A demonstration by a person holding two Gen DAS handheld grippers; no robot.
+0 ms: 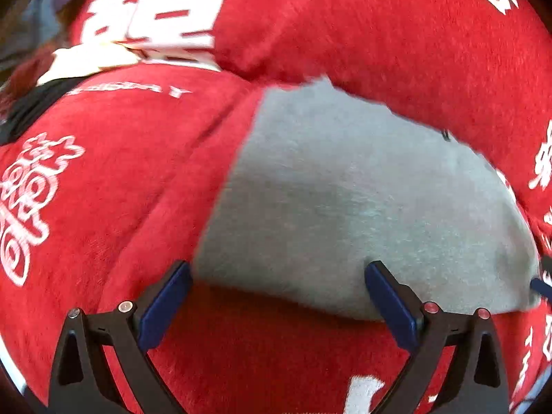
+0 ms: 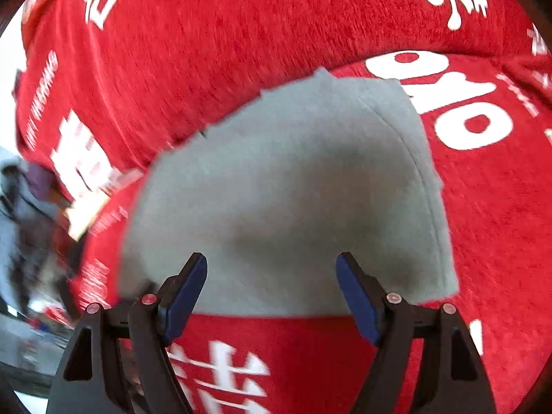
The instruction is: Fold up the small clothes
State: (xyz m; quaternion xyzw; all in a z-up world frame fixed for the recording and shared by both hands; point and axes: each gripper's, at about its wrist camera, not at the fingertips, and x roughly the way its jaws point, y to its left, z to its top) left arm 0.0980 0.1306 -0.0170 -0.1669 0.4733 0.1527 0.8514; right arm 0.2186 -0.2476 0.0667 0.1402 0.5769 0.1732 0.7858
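Note:
A small grey garment (image 1: 362, 200) lies flat on a red plush cover printed with white characters (image 1: 138, 179). In the left wrist view my left gripper (image 1: 277, 276) stands open over the garment's near edge, nothing between its blue pads (image 1: 165, 307). The right wrist view shows the same grey garment (image 2: 286, 193), with a stitched seam along its right side. My right gripper (image 2: 270, 269) hangs open above its near edge, jaws wide and empty. At the far right of the left wrist view a dark blue tip (image 1: 541, 283) pokes in by the garment's corner.
The red cover (image 2: 483, 241) rises in a thick fold (image 2: 224, 51) behind the garment. A blurred heap of grey and dark cloth (image 2: 24, 214) lies beyond the cover's left edge in the right wrist view.

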